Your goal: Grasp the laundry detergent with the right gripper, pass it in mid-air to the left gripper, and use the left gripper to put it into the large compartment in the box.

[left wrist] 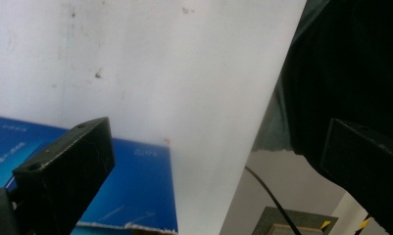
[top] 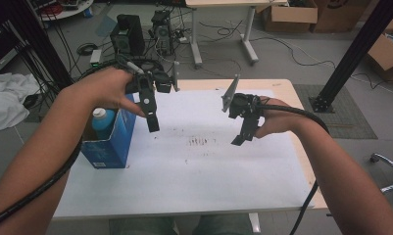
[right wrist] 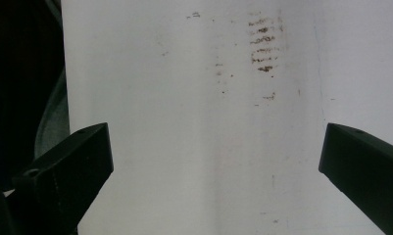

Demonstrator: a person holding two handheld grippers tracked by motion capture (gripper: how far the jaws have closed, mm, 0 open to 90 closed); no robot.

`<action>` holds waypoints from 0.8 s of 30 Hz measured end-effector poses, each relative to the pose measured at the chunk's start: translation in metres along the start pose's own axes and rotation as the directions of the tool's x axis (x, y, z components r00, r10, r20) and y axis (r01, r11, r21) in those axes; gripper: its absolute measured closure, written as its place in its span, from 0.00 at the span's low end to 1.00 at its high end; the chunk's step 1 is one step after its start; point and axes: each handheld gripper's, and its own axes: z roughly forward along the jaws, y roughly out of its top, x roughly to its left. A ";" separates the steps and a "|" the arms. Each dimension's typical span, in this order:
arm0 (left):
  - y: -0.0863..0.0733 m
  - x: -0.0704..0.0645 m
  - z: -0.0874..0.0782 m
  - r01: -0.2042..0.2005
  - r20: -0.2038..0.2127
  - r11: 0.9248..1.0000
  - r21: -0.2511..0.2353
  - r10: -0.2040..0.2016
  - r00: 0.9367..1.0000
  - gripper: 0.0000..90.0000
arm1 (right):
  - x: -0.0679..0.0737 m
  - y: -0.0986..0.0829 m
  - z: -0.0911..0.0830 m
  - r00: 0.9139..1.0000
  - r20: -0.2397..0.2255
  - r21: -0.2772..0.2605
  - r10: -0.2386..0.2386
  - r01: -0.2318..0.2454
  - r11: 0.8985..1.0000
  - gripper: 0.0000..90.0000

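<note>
A grey floor strewn with cables, computer towers and cardboard boxes lies behind a pale worktop [top: 282,88] covered by a white sheet [top: 208,166]. At the worktop's left edge stands an open blue box [top: 110,142], upright, with a bottle [top: 104,119] inside it whose light blue cap pokes above the rim; the box's blue side also shows at the lower left of the left gripper view [left wrist: 140,191]. The left tongs [top: 153,123] hang in the air just beside the box, on its right, near its top corner and not touching it. The person's left hand [top: 103,88] grips them from above with the wrist bent and the forearm rising steeply from the bottom left, so the jaws point down at the sheet; in the left gripper view they stand wide apart with nothing between them. Further out, towards the middle of the sheet, is a small patch of brown smudges [top: 200,142], also seen in the right gripper view [right wrist: 265,44]. The right tongs [top: 238,140] hover above the sheet to the right of that patch, well apart from the box, held by the right hand [top: 277,120] with the forearm coming in from the lower right and the jaws tilted down and left. They too are spread wide and empty. A black cable [top: 37,191] trails along the left arm.
</note>
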 end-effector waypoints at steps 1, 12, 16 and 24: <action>0.001 0.000 0.001 -0.007 0.001 1.000 -0.001 0.007 1.000 0.00 | -0.001 0.000 0.000 1.000 0.000 0.000 0.002 -0.002 1.000 0.00; 0.008 -0.002 0.009 -0.053 0.023 0.999 0.002 0.053 0.998 0.00 | -0.001 -0.005 -0.002 1.000 0.007 0.020 0.009 -0.009 1.000 0.00; 0.012 -0.005 0.008 -0.062 0.025 0.998 0.000 0.062 0.998 0.00 | 0.000 -0.007 -0.002 1.000 0.008 0.020 0.011 -0.011 1.000 0.00; 0.018 -0.006 0.010 -0.069 0.024 0.998 0.003 0.069 0.997 0.00 | -0.001 -0.007 0.000 1.000 0.005 0.018 0.010 -0.010 1.000 0.00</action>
